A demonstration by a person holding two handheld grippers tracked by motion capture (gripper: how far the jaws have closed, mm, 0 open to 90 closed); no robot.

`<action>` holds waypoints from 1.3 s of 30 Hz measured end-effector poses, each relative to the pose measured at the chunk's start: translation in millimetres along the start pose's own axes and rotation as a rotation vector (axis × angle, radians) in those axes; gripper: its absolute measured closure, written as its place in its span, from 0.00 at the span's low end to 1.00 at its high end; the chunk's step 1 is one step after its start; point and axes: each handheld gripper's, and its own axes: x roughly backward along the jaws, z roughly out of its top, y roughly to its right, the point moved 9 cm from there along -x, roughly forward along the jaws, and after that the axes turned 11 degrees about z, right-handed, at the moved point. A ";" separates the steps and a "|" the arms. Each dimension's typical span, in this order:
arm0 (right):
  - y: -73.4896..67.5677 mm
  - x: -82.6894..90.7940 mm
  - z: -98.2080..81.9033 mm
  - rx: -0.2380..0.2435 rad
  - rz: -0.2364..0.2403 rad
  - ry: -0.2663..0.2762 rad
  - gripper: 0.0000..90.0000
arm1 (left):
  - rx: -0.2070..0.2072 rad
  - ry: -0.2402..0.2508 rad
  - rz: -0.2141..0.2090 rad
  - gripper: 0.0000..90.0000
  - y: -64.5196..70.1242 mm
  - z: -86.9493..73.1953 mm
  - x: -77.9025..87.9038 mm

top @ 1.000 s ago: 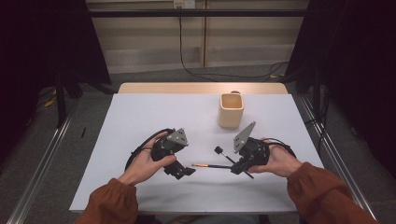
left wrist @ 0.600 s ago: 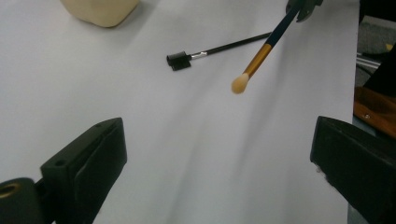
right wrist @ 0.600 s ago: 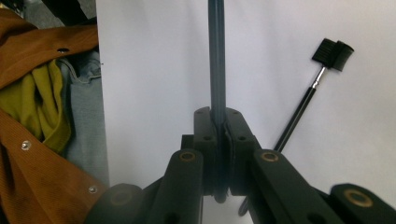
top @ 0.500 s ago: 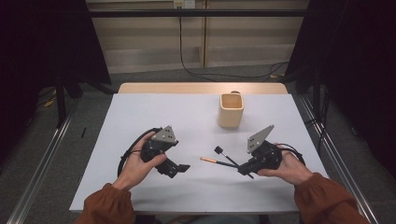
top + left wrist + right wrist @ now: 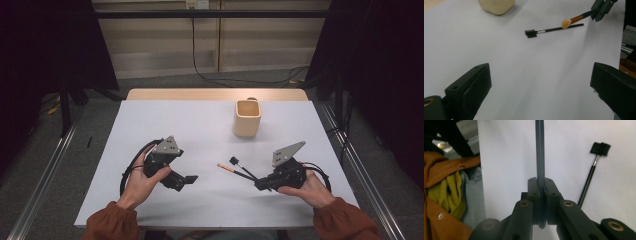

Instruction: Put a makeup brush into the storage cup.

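Note:
My right gripper (image 5: 261, 184) is shut on the dark handle of a makeup brush (image 5: 223, 167) with an orange ferrule and a tan tip, held low over the white table and pointing left. In the right gripper view the pads (image 5: 540, 185) pinch that handle (image 5: 540, 150). A second brush with a flat black head (image 5: 233, 160) lies on the table just beside it, also in the left gripper view (image 5: 530, 33) and the right gripper view (image 5: 601, 148). My left gripper (image 5: 190, 179) stands open with nothing between its jaws (image 5: 541, 72), left of both brushes.
A tan square cup (image 5: 247, 118) stands upright at the back centre of the white table (image 5: 165, 120); its base shows in the left gripper view (image 5: 496, 5). The person's orange sleeves (image 5: 345, 220) come in at the front edge.
Both hands have drawn apart: the left gripper moved left, the right gripper moved right and a little lower with the tan-tipped brush. The black-headed brush has stayed put.

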 end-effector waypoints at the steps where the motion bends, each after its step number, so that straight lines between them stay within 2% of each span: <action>1: 0.6 -0.1 0.3 -0.005 -0.005 0.019 0.95 | 0.002 0.000 0.000 0.04 -0.4 -0.9 -0.1; 6: -0.1 -0.7 4.8 -0.007 0.009 0.095 0.95 | 0.006 -0.002 0.014 0.04 -0.5 -5.8 -1.0; 10: -1.5 -1.1 4.6 -0.005 0.009 0.125 0.95 | 0.019 0.004 0.004 0.04 1.1 -9.5 -1.9; 18: -3.1 1.2 7.1 -0.003 0.012 0.200 0.95 | 0.026 0.007 0.014 0.04 0.2 -15.6 -1.3; 30: -4.1 0.6 11.6 0.014 0.006 0.279 0.95 | 0.035 0.019 0.015 0.04 2.1 -18.8 -2.8; 36: -5.0 -1.7 13.4 0.020 0.001 0.291 0.95 | 0.037 0.024 0.018 0.04 2.4 -20.0 -3.1; 39: -4.9 -0.5 16.1 0.026 -0.005 0.321 0.95 | 0.042 0.032 0.020 0.04 2.2 -19.3 -2.9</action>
